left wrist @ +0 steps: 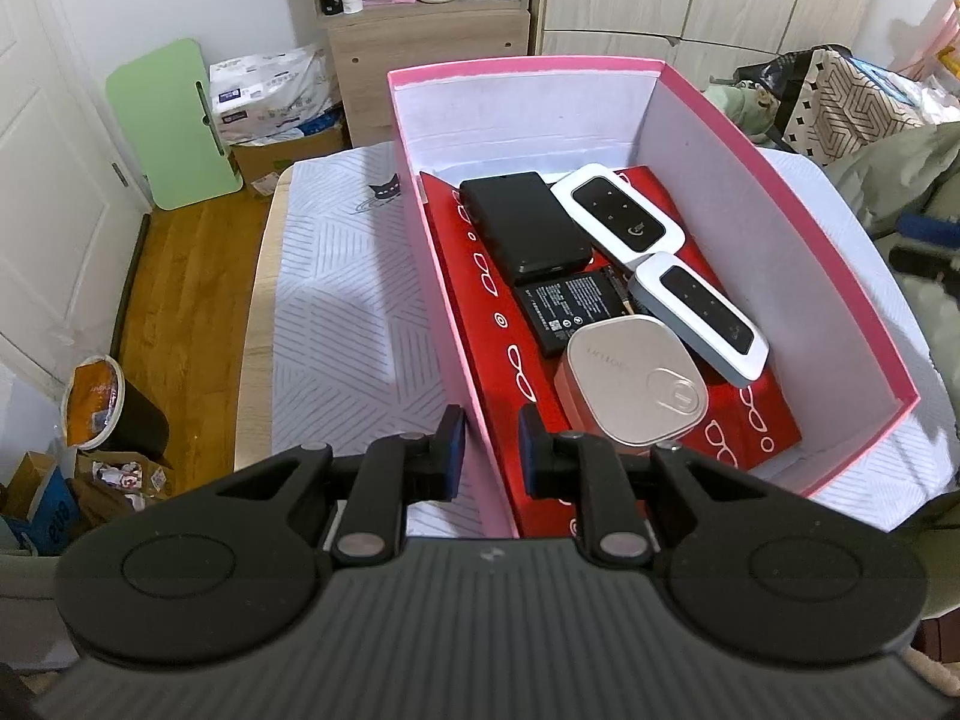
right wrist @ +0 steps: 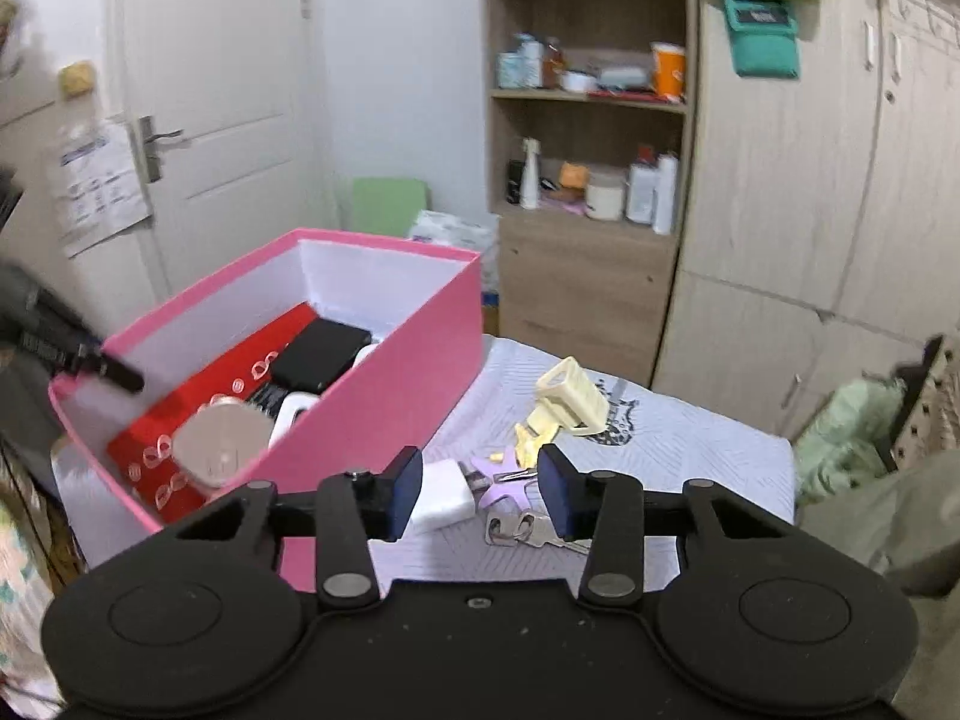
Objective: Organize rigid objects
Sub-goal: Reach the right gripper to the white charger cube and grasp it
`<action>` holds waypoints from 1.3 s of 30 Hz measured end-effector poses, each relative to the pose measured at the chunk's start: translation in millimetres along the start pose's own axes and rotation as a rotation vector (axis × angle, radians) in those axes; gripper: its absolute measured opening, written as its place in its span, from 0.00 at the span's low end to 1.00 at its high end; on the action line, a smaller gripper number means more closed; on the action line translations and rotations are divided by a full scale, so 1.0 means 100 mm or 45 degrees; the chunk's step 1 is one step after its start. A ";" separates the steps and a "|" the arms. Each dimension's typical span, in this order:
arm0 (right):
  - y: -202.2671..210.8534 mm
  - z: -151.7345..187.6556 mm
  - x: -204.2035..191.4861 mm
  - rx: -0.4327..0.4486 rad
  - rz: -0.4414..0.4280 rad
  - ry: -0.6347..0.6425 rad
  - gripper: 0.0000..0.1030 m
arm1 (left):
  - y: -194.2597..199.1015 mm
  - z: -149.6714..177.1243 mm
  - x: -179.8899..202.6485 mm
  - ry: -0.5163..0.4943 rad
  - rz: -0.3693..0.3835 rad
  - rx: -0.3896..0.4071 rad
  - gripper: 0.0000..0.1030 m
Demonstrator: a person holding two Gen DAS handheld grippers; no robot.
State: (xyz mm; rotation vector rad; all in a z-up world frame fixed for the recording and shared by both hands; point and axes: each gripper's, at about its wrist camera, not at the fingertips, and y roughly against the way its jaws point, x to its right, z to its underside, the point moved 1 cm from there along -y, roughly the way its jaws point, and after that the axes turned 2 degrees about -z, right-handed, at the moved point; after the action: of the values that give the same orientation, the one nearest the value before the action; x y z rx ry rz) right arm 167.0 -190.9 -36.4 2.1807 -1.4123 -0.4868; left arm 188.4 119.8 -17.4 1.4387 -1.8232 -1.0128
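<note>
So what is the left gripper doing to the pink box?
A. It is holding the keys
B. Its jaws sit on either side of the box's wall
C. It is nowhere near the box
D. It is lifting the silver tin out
B. In the left wrist view, the left gripper has one jaw outside and one inside the pink box, with the wall standing between them; the silver tin lies in the box.

A bed [left wrist: 336,276] with a white, line-patterned cover carries everything. The pink box [right wrist: 384,402] stands on it. Just beside the box lie a white charger [right wrist: 441,495], a purple star-shaped piece [right wrist: 510,480], keys [right wrist: 522,531] and cream plastic clips [right wrist: 567,399].
</note>
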 end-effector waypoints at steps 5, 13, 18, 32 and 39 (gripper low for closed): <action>-0.21 0.14 0.07 -0.020 -0.133 0.008 0.46 | -0.01 -0.01 0.01 0.003 -0.009 -0.001 0.16; -0.68 0.27 -0.13 -0.090 -0.193 0.358 0.47 | 0.00 -0.01 0.03 -0.010 -0.026 -0.004 0.16; -0.96 0.21 -0.10 -0.131 -0.195 0.386 0.51 | 0.00 -0.01 0.03 -0.007 -0.023 -0.005 0.16; -1.07 0.23 -0.19 -0.126 -0.187 0.358 0.46 | 0.00 -0.01 0.04 -0.012 -0.033 -0.002 0.16; -0.75 0.17 -0.28 -0.052 -0.114 0.323 0.46 | 0.00 -0.01 0.03 -0.005 -0.028 -0.003 0.16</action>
State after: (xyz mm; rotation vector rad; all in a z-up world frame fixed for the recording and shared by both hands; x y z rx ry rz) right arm 202.1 -143.4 -93.3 2.1912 -1.1639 -0.2559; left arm 188.2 116.6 -16.7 1.4594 -1.8121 -1.0291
